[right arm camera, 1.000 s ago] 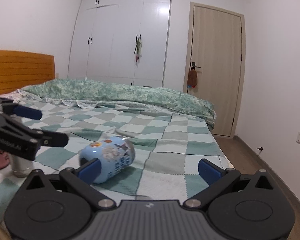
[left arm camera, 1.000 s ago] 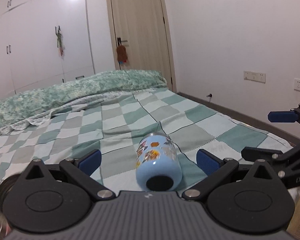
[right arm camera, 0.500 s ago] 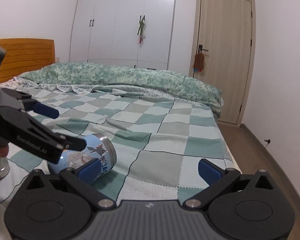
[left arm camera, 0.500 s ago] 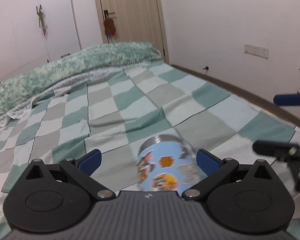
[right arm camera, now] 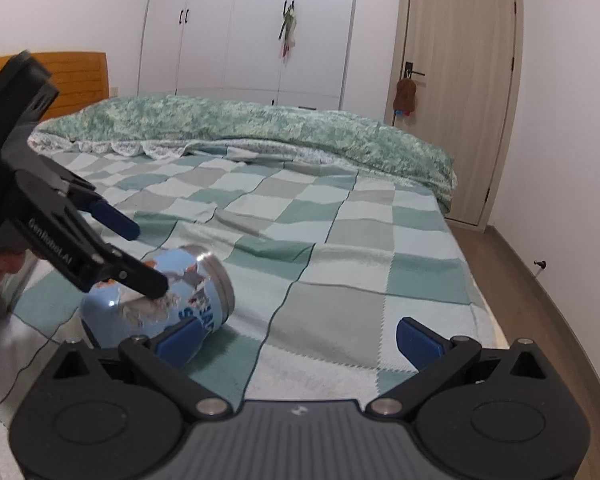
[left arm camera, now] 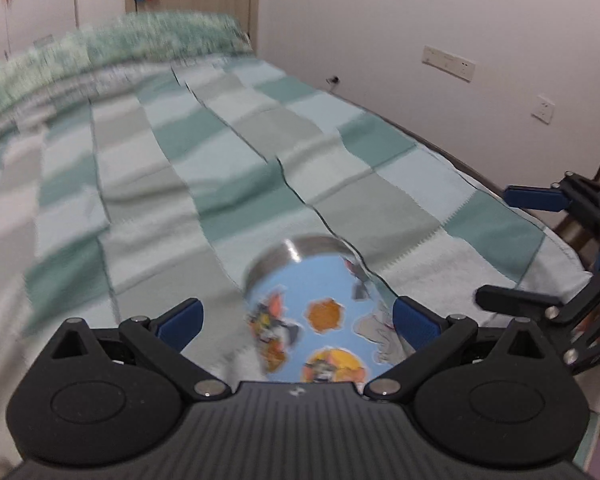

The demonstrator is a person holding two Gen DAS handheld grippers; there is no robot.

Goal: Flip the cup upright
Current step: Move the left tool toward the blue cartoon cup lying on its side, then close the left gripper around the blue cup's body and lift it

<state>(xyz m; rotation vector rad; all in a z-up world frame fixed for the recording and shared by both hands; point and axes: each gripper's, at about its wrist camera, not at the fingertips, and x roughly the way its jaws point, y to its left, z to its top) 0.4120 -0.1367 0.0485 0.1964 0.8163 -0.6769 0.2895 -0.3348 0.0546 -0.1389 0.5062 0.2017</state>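
Bed (right arm camera: 380, 280): covered by a green, grey and white checked blanket. Blue cartoon-printed cup (right arm camera: 160, 300) lies on its side, near left. Green patterned quilt (right arm camera: 260, 128) is bunched along the far edge.

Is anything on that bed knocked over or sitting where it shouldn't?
Yes. The blue cartoon cup lies on its side on the checked bedspread, its silver rim pointing toward the door end. No spill shows. The left gripper has its open jaws on either side of it; the right gripper stays open and empty.
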